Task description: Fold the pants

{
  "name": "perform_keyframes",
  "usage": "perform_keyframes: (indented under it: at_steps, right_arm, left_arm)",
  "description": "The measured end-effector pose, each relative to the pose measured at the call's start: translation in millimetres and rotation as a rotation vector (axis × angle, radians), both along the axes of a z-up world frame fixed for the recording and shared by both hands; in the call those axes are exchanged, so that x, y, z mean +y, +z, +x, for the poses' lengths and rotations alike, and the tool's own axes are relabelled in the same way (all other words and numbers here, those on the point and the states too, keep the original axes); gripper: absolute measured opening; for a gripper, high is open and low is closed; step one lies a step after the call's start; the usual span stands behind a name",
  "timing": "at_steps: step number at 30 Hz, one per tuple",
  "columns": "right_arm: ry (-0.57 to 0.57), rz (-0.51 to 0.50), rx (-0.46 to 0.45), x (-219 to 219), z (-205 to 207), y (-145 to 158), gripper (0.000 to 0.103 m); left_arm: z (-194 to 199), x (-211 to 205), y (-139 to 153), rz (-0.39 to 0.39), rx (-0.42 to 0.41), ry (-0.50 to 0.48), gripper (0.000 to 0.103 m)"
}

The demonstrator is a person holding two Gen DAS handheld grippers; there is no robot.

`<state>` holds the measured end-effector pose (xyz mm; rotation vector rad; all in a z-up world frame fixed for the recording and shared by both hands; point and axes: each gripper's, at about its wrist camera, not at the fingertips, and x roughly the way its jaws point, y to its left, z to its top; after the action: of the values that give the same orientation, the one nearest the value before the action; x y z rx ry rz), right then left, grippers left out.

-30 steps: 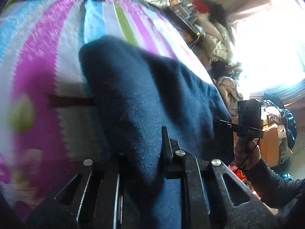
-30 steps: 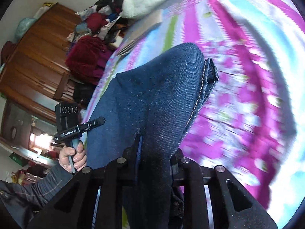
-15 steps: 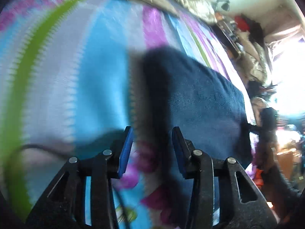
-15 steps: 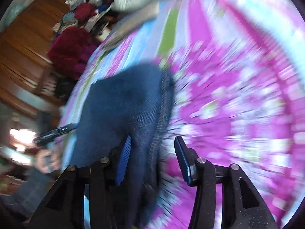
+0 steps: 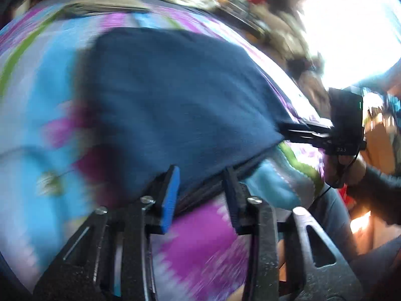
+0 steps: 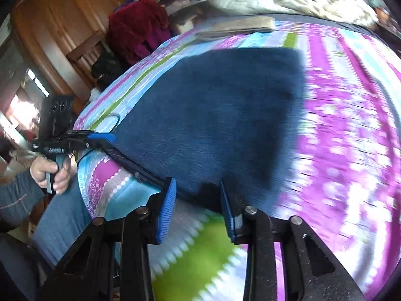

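The jeans (image 5: 175, 105) now lie flat on the bedspread (image 5: 45, 105) as a dark blue folded block, filling the middle of both wrist views; a second ago they hung draped over both of your grippers, pinched in the jaws, so the fold has just been laid down and let go. In the left wrist view your left gripper (image 5: 201, 193) sits at six o'clock with its blue pads spread apart and nothing between them, the near edge of the denim just beyond the tips. In the right wrist view your right gripper (image 6: 198, 200) is likewise open and empty at six o'clock, its tips at the near edge of the jeans (image 6: 225, 115); whether they touch the cloth is lost in the blur. Each view also shows the other gripper out at the side, around three o'clock on the left camera and nine o'clock on the right, at the corner of the folded denim. By my reading, this fold is finished and both grippers are free, so what remains is probably one more fold or a smoothing pass; the block looks fairly square, with a layered edge showing nearest you. Beyond the jeans, at twelve o'clock, a flat tan bundle (image 6: 240, 25) and a rumpled pale quilt (image 6: 288, 0) rest at the far end of the bed, well apart from your work.
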<state>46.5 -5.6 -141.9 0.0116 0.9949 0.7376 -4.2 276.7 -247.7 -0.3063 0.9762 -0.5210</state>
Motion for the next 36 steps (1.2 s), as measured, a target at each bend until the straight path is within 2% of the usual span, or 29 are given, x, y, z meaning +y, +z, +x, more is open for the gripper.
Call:
perform_keyframes:
  at_steps: [2,4,5,6,7,8,10,11,14,16,18,21,22,23,24,28,36]
  right_arm:
    - [-0.09,-0.06,-0.071,-30.4,1.3,17.0,0.055]
    - [-0.193,-0.084,-0.147,-58.4,6.9,31.7,0.068]
    - [-0.268,-0.114,-0.182,-73.8,12.7,34.0,0.084]
    - [-0.347,-0.164,-0.209,-86.8,17.4,33.7,0.091]
    - [-0.413,-0.204,-0.228,-99.6,22.8,29.7,0.096]
    - [-0.481,-0.233,-0.229,-106.7,31.4,22.2,0.096]
    - [-0.556,-0.255,-0.178,-114.1,45.2,7.1,0.096]
    - [-0.59,-0.263,-0.143,-114.8,52.3,-2.8,0.096]
    - [-0.637,-0.299,-0.074,-111.3,61.3,-33.6,0.096]
    - [-0.651,-0.385,-0.031,-106.1,64.6,-57.3,0.097]
    - [-0.658,-0.414,-0.061,-98.7,64.5,-57.5,0.103]
    - [-0.658,-0.402,-0.034,-99.6,68.7,-63.3,0.103]
    - [-0.658,-0.399,-0.032,-97.8,70.1,-63.5,0.103]
    - [-0.658,-0.401,-0.036,-95.7,72.1,-64.2,0.103]
    - [-0.659,-0.406,-0.039,-94.1,73.9,-65.0,0.103]
    - [-0.662,-0.404,-0.043,-92.0,75.4,-65.0,0.103]
    - [-0.663,-0.405,-0.045,-91.9,77.0,-66.8,0.103]
  left_arm:
    - [-1.6,41.2,4.1,0.074,0.014,0.135,0.038]
    - [-5.5,98.4,10.4,0.101,0.034,0.297,0.039]
    - [-7.1,124.3,16.8,0.125,0.025,0.397,0.04]
    - [-8.7,138.5,21.3,0.139,0.009,0.463,0.042]
    - [-8.3,147.1,27.3,0.154,-0.012,0.531,0.049]
    - [-4.2,149.4,35.3,0.176,-0.044,0.602,0.058]
    - [7.6,142.2,39.2,0.201,-0.078,0.672,0.072]
    - [16.2,135.7,35.8,0.197,-0.084,0.692,0.076]
    - [40.1,114.2,15.8,0.249,-0.058,0.707,0.076]
    - [53.8,107.9,4.4,0.273,-0.028,0.698,0.076]
    - [61.2,99.3,-10.2,0.308,0.008,0.691,0.076]
    - [66.6,85.7,-20.8,0.369,0.071,0.674,0.077]
    - [66.2,84.3,-19.4,0.376,0.074,0.668,0.084]
    - [67.1,82.9,-17.2,0.372,0.068,0.656,0.098]
    - [68.5,81.3,-18.2,0.379,0.084,0.637,0.103]
    - [72.1,74.3,-20.2,0.468,0.105,0.628,0.103]
    - [70.5,77.5,-22.1,0.486,0.1,0.65,0.103]
